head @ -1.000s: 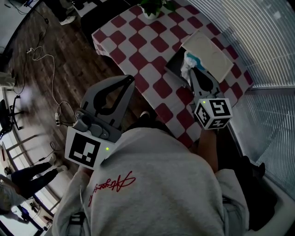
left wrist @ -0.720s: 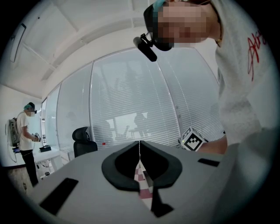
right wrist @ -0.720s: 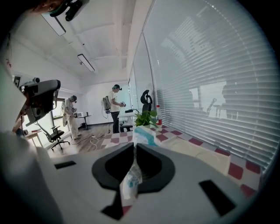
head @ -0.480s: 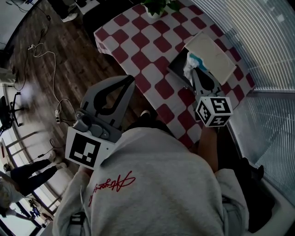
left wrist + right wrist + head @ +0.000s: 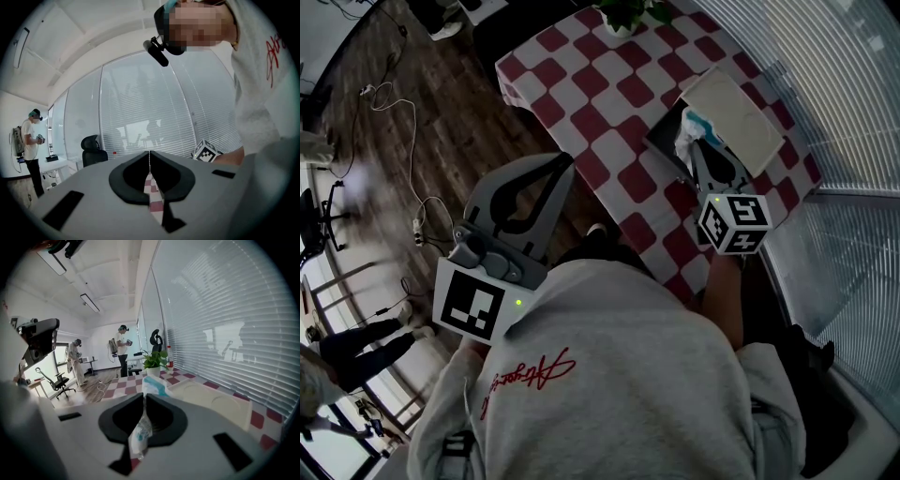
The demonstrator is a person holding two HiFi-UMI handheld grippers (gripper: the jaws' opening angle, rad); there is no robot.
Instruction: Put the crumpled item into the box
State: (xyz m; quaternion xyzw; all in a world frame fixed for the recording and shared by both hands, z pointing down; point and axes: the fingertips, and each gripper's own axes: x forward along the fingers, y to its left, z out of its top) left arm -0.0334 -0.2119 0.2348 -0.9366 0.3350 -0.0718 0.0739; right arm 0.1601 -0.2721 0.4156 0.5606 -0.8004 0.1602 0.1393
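Currently in the placing step, carry finished, release not yet done (judgement). The right gripper has its jaws closed on the crumpled white-and-teal plastic wrapper: a wad bulges past the tips and a tail hangs down between the jaws. In the head view the wrapper hangs over the near side of the open dark rectangular box. The flat cream lid lies on the far side of the box, towards the window blinds; I cannot tell whether the lid is joined to the box. I also cannot tell whether the wrapper already touches the box floor, as the gripper covers that spot. The left gripper has its jaws together with nothing between them. Only a sliver of the red-and-white chequered tablecloth shows through the slit. It is held near the table's front edge, well apart from the box, and looks idle. The next move calls for the right jaws to part with the wrapper squarely over the opening and low enough not to spill onto the cloth. The wrapper looks light and springy and may cling to a jaw, so a straight lift-away seems wise. Count: wrapper 1; box 1; lid 1; grippers 2; small green potted plant 1, at the table's far end. Bystanders: 2 in the right gripper view, 1 in the left gripper view; I cannot tell whether that one is one of the two.
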